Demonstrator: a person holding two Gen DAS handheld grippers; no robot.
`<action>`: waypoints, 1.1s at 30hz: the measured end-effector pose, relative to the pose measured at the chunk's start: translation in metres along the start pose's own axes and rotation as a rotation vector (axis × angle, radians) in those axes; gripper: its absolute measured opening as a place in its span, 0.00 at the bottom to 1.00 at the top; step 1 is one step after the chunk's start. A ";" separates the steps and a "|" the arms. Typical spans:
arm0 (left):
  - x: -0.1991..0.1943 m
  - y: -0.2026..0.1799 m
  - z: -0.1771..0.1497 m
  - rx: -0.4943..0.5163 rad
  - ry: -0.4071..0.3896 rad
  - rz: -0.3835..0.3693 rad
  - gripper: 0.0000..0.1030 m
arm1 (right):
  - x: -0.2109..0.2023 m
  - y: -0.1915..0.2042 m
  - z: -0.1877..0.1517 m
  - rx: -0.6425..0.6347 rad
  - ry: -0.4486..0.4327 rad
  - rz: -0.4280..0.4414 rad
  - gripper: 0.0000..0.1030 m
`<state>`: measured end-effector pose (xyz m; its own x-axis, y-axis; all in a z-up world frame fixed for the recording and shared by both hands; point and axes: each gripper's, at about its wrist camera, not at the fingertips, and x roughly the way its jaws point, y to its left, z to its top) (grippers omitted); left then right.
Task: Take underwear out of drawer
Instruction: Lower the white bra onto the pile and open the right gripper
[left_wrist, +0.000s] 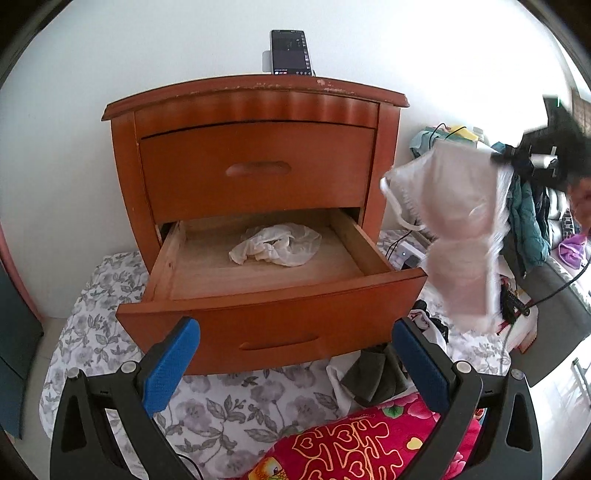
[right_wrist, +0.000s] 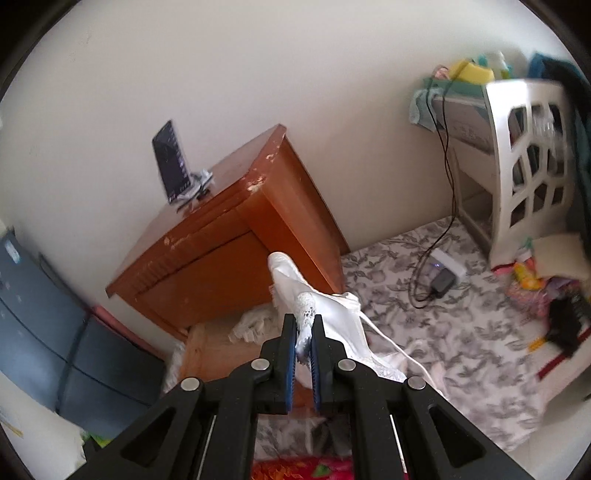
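Wooden nightstand (left_wrist: 255, 173) against a white wall, phone (left_wrist: 290, 53) propped on top. Lower drawer (left_wrist: 273, 317) pulled open, upper one closed. Inside the open drawer, one crumpled white sheer garment (left_wrist: 275, 245) lying near the middle of the bare wood bottom. Left gripper (left_wrist: 295, 354) spread wide in front of the drawer face, nothing between the blue pads (left_wrist: 171, 365). Right gripper (right_wrist: 303, 332) clamped tight on the lace edge of a white bra (left_wrist: 458, 229), hanging in the air just right of the drawer, clear of it, above the floral bedsheet (left_wrist: 229, 410).
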<state>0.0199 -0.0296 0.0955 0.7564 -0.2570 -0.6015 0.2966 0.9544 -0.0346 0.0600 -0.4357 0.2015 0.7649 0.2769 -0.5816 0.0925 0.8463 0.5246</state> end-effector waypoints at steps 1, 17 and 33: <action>0.001 0.001 0.000 0.000 0.003 0.000 1.00 | 0.010 -0.012 -0.006 0.041 -0.002 0.011 0.07; 0.017 0.000 -0.006 0.018 0.049 0.022 1.00 | 0.147 -0.199 -0.135 0.265 0.384 -0.402 0.11; 0.015 -0.010 -0.004 0.042 0.041 -0.004 1.00 | 0.099 -0.204 -0.106 -0.019 0.360 -0.730 0.21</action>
<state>0.0260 -0.0425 0.0836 0.7305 -0.2537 -0.6340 0.3246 0.9458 -0.0044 0.0494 -0.5322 -0.0290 0.2637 -0.2214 -0.9388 0.4757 0.8766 -0.0731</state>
